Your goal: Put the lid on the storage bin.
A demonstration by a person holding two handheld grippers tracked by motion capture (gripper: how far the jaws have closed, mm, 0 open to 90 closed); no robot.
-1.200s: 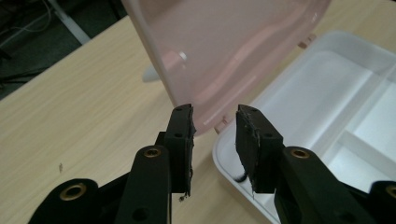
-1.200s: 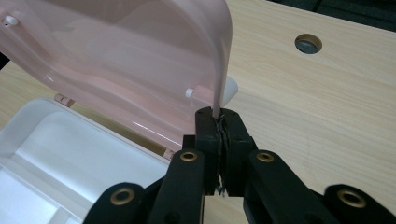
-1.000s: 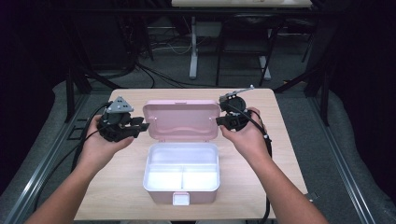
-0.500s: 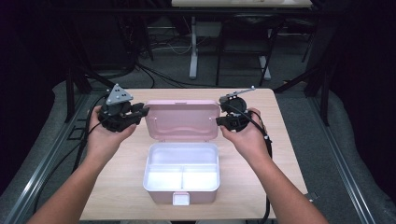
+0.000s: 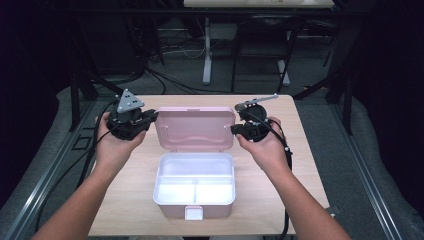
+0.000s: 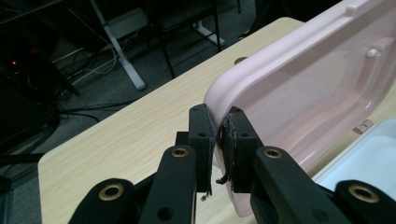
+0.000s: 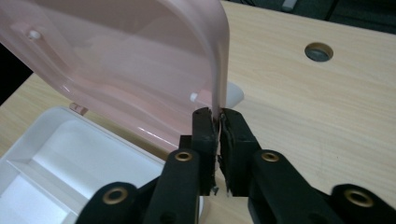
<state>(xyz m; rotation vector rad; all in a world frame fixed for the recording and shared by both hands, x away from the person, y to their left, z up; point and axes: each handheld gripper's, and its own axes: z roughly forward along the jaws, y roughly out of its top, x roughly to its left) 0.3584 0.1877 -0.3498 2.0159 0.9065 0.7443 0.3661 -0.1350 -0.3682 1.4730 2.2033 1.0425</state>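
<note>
Pink lid (image 5: 196, 127) upright behind white box (image 5: 195, 184), mid-counter (image 5: 300, 150). Left gripper (image 6: 218, 135) fingers, just closing, pinch lid's left edge; right gripper (image 7: 218, 122) pinches right edge. No legible writing.

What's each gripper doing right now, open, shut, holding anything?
Left gripper: its jaws have just been closing and now pinch the left edge of the pink lid.
Right gripper: shut on the lid's right edge.
</note>
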